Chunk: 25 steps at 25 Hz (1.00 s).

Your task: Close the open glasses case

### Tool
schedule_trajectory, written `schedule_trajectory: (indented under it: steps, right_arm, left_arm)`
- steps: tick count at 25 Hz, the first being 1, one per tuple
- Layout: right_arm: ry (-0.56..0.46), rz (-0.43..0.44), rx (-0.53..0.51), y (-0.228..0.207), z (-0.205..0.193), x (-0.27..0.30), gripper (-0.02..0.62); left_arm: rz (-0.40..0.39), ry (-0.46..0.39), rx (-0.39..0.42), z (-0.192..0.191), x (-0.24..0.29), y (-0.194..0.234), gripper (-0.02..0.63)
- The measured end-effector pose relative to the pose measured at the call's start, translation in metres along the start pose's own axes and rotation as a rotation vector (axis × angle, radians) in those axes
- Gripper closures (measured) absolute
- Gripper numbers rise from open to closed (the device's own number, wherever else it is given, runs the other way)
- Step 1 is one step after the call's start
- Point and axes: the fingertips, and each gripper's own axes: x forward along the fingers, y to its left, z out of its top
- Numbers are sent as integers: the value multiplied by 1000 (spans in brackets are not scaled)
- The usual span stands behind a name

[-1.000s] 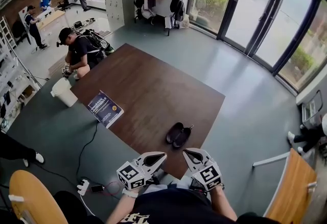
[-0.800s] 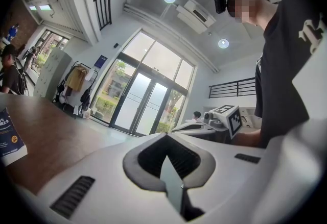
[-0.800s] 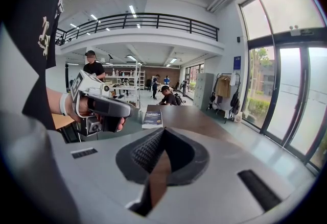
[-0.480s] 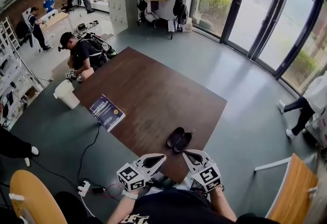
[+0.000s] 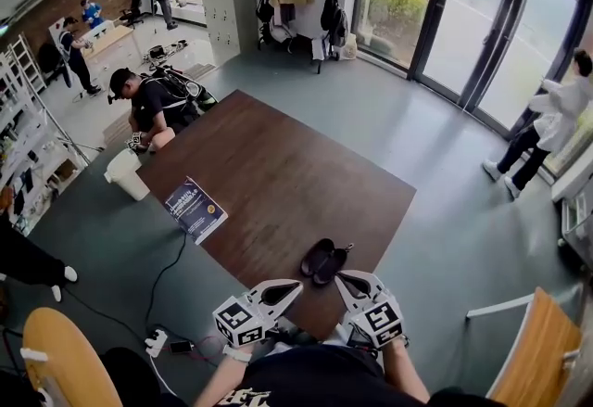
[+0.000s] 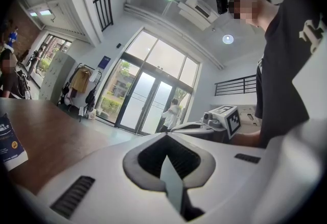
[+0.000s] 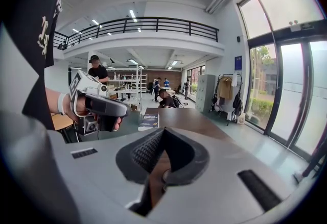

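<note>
The black glasses case [image 5: 324, 260] lies open, its two halves side by side, near the front edge of the brown table [image 5: 278, 164]. Both grippers hover just short of it at the table's near edge, apart from it. The left gripper [image 5: 293, 285] sits to the case's lower left, with its jaws closed to a point and nothing between them. My right gripper [image 5: 340, 276] is just below the case, likewise shut and empty. In the left gripper view the left gripper [image 6: 166, 136] points level across the table. The right gripper [image 7: 162, 130] tilts slightly down at the tabletop.
A blue book [image 5: 195, 209] lies at the table's left edge, with a white bucket [image 5: 127, 175] on the floor beside it. One person [image 5: 148, 104] crouches at the far left corner. Wooden chairs [image 5: 56, 359] [image 5: 528, 349] flank me. A power strip with cables [image 5: 157, 340] lies on the floor.
Both grippers have edged slightly forward, so the case and table sit a little nearer in the head view. Jaws unchanged. A person has walked in by the glass doors at right.
</note>
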Motion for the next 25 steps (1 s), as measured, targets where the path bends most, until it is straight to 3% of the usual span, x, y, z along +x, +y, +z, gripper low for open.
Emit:
schedule_trajectory:
  steps: [25]
  right_arm:
    - [-7, 85, 39, -128, -29, 5, 607]
  left_arm:
    - [88, 42, -6, 6, 118, 22, 600]
